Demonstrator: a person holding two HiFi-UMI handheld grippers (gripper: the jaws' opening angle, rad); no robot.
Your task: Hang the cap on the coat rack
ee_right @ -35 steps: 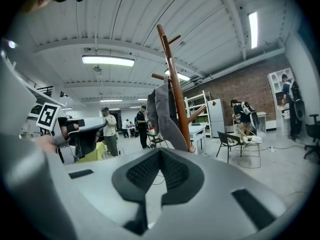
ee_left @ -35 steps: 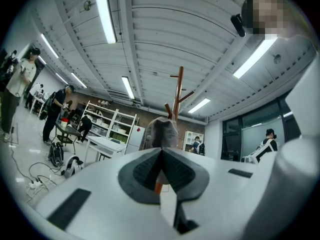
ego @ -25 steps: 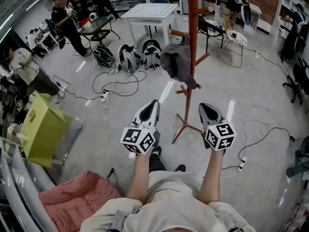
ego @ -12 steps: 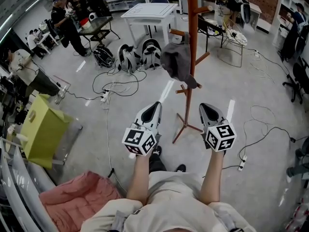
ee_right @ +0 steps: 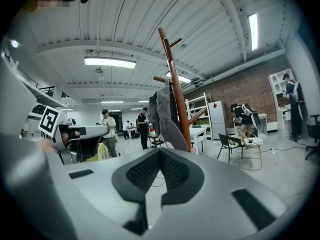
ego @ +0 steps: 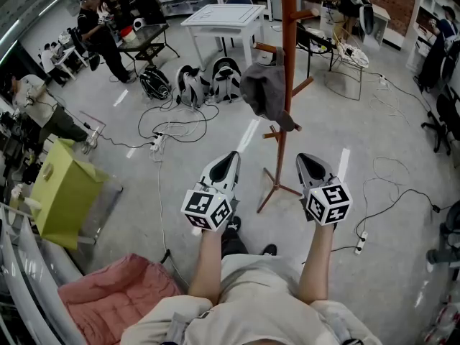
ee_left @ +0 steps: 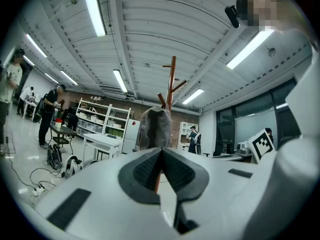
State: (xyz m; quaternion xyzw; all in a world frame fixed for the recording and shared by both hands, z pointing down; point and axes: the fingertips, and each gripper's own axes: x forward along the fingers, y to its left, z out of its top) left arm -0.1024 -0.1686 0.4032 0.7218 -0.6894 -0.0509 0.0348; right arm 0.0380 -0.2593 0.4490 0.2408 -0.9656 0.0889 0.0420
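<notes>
Cap [ego: 266,95] of soft grey cloth, likely light and floppy, best pinched at the brim, hangs on the red-brown wooden coat rack [ego: 287,20] beyond my left claw [ego: 228,158] and right claw [ego: 307,160], both closed, empty.

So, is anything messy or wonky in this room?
Nothing looks broken or spilled. The grey cap droops a bit, but it hangs on a peg of the coat rack. The only messy part is the loose cables snaking over the floor near the backpacks.
</notes>
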